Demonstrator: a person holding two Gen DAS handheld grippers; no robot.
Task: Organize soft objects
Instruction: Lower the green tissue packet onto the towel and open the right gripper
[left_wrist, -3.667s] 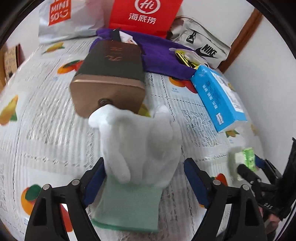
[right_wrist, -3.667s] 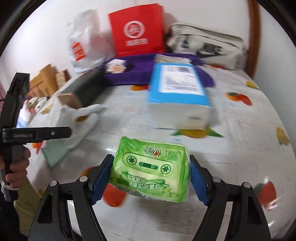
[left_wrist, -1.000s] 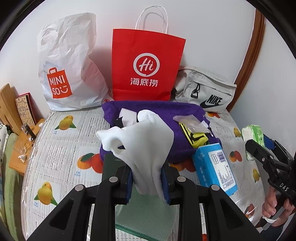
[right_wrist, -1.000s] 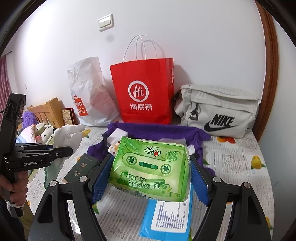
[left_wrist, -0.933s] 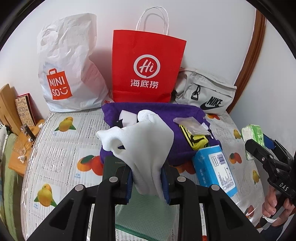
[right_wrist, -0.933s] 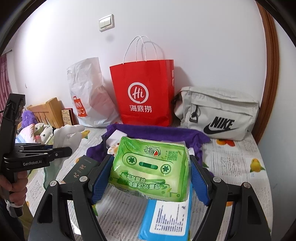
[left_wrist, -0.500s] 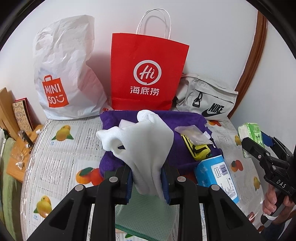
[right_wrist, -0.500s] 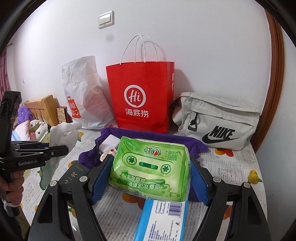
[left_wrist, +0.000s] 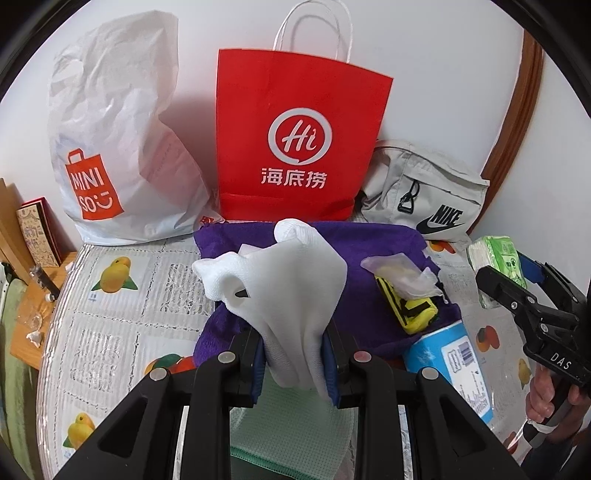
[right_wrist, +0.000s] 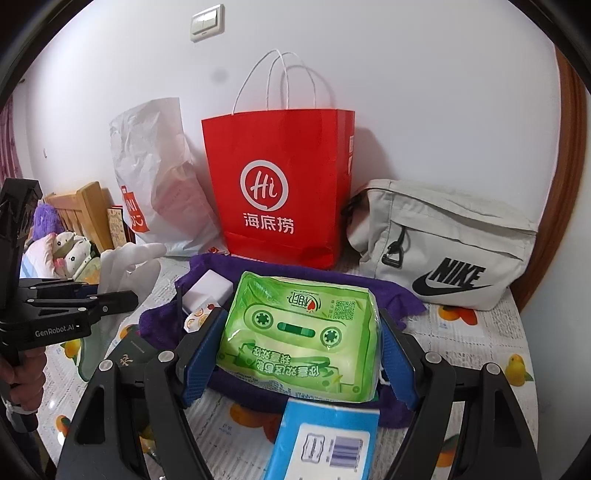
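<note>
My left gripper (left_wrist: 295, 363) is shut on a white glove with a green cuff (left_wrist: 284, 291) and holds it up above the table, facing the bags. My right gripper (right_wrist: 295, 354) is shut on a green tissue pack (right_wrist: 299, 332), also held in the air. The tissue pack also shows in the left wrist view (left_wrist: 496, 267) at the far right, and the glove in the right wrist view (right_wrist: 127, 267) at the left. A purple towel (left_wrist: 369, 266) lies on the table below both, with a yellow-black item (left_wrist: 406, 312) and a crumpled plastic wrapper (left_wrist: 400, 275) on it.
A red paper bag (left_wrist: 299, 140), a white Miniso plastic bag (left_wrist: 114, 147) and a grey Nike pouch (left_wrist: 424, 195) stand against the wall. A blue box (left_wrist: 458, 363) and a dark box (right_wrist: 133, 350) lie on the fruit-print tablecloth (left_wrist: 110, 317). A white charger (right_wrist: 207, 291) sits on the towel.
Both grippers have moved forward towards the bags with their loads. The bags look nearer and larger. The grips have not changed.
</note>
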